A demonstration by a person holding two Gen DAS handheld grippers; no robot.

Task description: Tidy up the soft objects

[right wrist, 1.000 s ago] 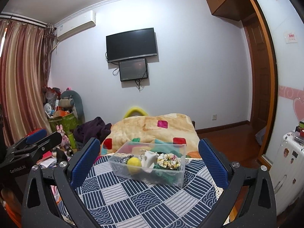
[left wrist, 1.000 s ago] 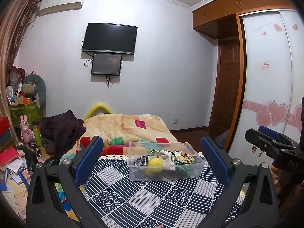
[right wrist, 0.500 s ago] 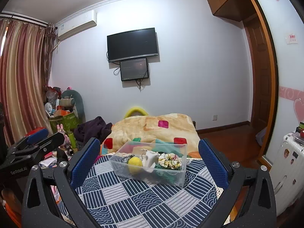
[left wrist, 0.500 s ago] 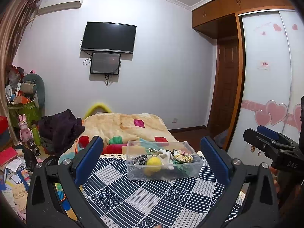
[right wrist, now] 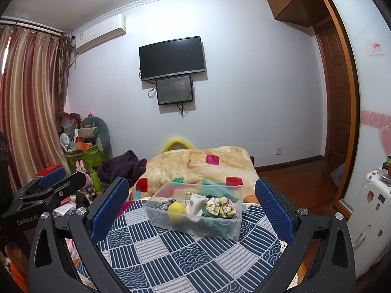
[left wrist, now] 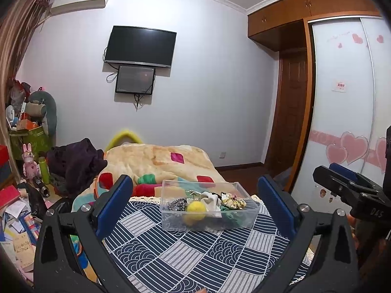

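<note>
A clear plastic box (left wrist: pixel 207 222) (right wrist: pixel 234 227) stands on a navy-and-white patterned cloth (left wrist: pixel 185 251) (right wrist: pixel 171 251). Inside it lie a yellow fuzzy ball (left wrist: pixel 195 208) (right wrist: pixel 176 209), a white soft item (left wrist: pixel 210 199) (right wrist: pixel 196 204), a floral scrunchie (left wrist: pixel 232 199) (right wrist: pixel 221 207), green fabric (left wrist: pixel 231 216) and a dark beaded piece (left wrist: pixel 177 204). My left gripper (left wrist: pixel 195 202) is open, empty, held short of the box. My right gripper (right wrist: pixel 191 201) is likewise open and empty, with the box framed between its blue pads. Each gripper shows at the edge of the other's view.
Behind the cloth lies a bed with a beige patterned blanket (left wrist: pixel 158 158) and dark clothing (left wrist: pixel 75 161). Clutter and papers (left wrist: pixel 17 219) fill the floor at left. A wardrobe with heart stickers (left wrist: pixel 342 122) and a white suitcase (right wrist: pixel 369 219) stand at right.
Both views have shifted only slightly; the left wrist camera has drifted a little, so the box sits marginally lower-left in frame. Both grippers remain open and empty.
</note>
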